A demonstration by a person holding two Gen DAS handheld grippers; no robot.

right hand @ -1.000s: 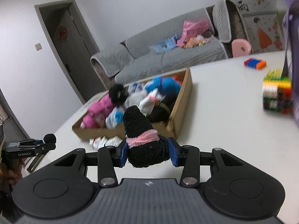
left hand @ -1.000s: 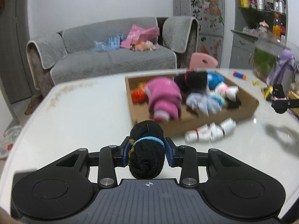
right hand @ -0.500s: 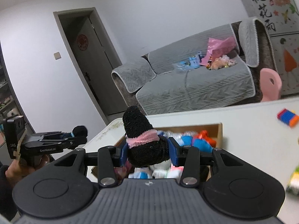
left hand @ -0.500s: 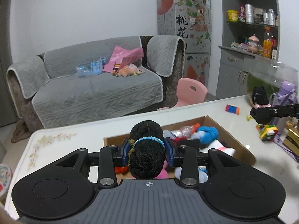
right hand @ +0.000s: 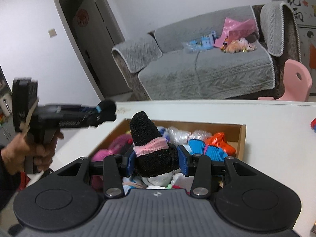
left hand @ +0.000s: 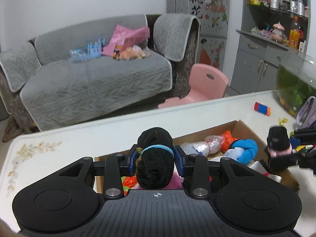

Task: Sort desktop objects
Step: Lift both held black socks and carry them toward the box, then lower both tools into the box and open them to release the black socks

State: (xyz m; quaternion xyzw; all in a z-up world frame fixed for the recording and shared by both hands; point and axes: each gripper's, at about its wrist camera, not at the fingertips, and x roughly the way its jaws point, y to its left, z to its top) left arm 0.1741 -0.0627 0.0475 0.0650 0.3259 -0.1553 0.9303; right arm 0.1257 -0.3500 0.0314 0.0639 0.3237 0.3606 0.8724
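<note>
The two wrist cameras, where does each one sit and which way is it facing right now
Left wrist: on the left gripper, facing the sofa over the cardboard box; own fingers clamp a black sock with blue band; the right gripper shows at right.
Right wrist: on the right gripper, facing the sofa and door; fingers clamp a black sock with pink band; the left gripper and the person's hand show at left.
Shared: box, sofa, pink chair.

My right gripper (right hand: 156, 161) pinches a rolled black sock with a pink cuff (right hand: 152, 150) above the open brown cardboard box (right hand: 242, 136) of bundled socks on the white table (right hand: 276, 138). At left, my left gripper (right hand: 106, 112) holds a black sock with a blue band (right hand: 105, 106).
</note>
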